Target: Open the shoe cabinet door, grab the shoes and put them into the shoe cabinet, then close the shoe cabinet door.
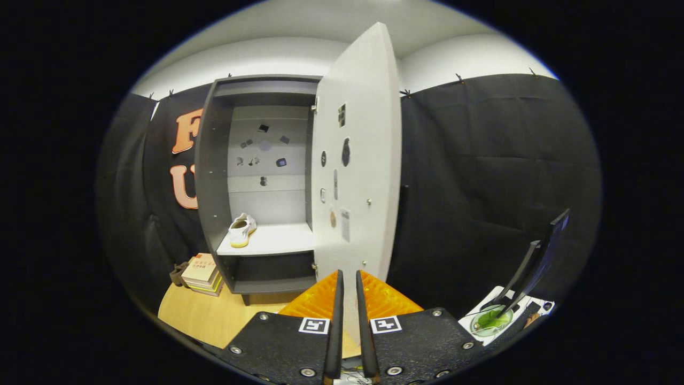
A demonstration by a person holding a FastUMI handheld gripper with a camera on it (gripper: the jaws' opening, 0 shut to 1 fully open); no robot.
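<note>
Gripper point(347, 280) nearly closed on nothing, fingers at the open door's point(363, 160) bottom edge; shoe point(241, 230) sits on the cabinet point(211, 160) shelf

Shoe cabinet point(214, 160): dark grey carcass, pale grey back panel with small dark stickers. Cabinet door point(368, 133): white, a few dark and grey patches. Shelf point(278, 240): white. Shoe point(241, 230): white upper, yellow sole. Desk point(208, 315): light wood tone. Stack of boxes point(202, 272): tan with reddish print, yellow edges. Hand-held gripper point(347, 283): black-and-white square markers on black body.
</note>
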